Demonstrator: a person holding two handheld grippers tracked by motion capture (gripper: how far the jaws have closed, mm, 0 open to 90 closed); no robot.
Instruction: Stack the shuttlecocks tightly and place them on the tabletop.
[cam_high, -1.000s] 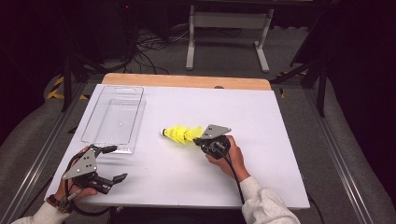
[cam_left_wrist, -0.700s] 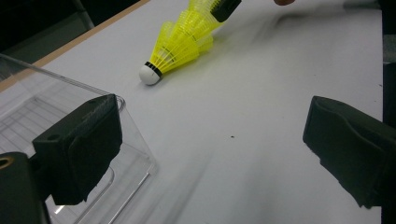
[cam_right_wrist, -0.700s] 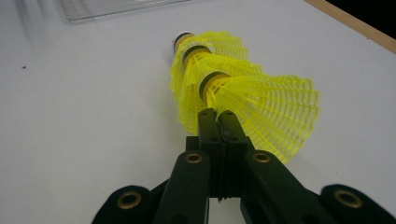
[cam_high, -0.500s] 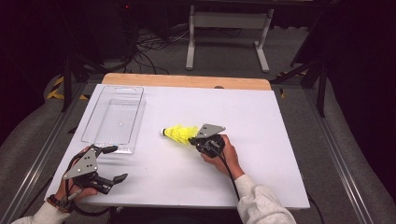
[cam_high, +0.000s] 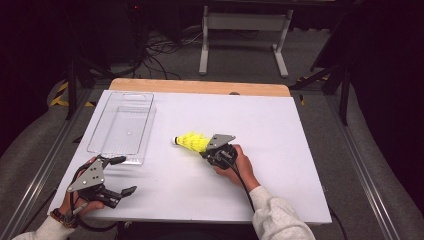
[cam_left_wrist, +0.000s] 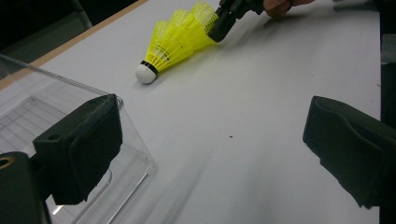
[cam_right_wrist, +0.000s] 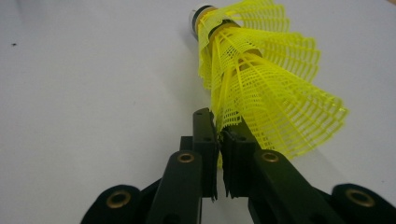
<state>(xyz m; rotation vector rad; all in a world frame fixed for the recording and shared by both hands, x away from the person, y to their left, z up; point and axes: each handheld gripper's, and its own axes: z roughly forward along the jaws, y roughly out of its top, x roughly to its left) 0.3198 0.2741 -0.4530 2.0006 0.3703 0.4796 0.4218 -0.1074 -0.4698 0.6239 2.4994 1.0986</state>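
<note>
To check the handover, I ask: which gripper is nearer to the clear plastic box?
The left. The left gripper sits just below the clear plastic box, one jaw at its near corner. The right gripper is further right, pinching the yellow shuttlecock skirt.

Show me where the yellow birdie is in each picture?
High view: the birdie lies mid-table, right of the clear bin, at the right claw.
Left gripper view: the birdie is at the top, left of middle.
Right gripper view: the birdie is upper right, its skirt edge pinched.
Shared landmark: its white tip.
</note>
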